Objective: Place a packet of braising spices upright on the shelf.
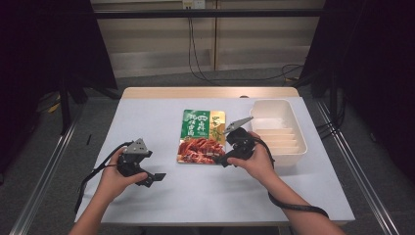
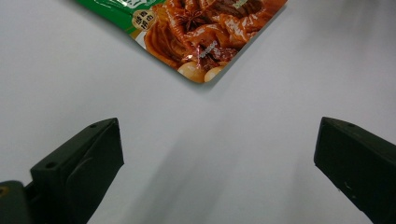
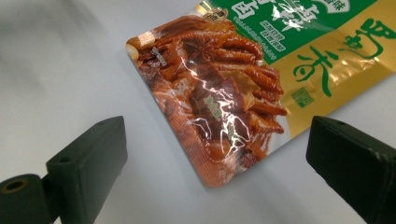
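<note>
Food pouch (image 1: 202,136): one flat, glossy packet. Its far half is printed green with white characters, a gold panel with green characters runs along its right side, and its near half pictures braised red-brown meat.
Pouch position: it lies flat on the white table (image 1: 161,196), near the middle, just left of the tray and apart from it.
Tray (image 1: 298,142): one white rectangular plastic tray with a ribbed floor, standing at the table's right side.
Left gripper (image 1: 155,177): you hold it low over bare table, left of and nearer to you than the pouch. In the left gripper view (image 2: 215,154) its jaws stand wide apart with nothing between them, and the pouch's near corner (image 2: 201,46) lies ahead of them.
Right gripper (image 1: 224,159): you hold it at the pouch's near right corner. In the right gripper view (image 3: 215,158) its jaws are spread wide, released, and the pouch's pictured end (image 3: 219,107) lies between and beyond them; contact cannot be told.
Count: one pouch, one tray, two grippers, two hands.
</note>
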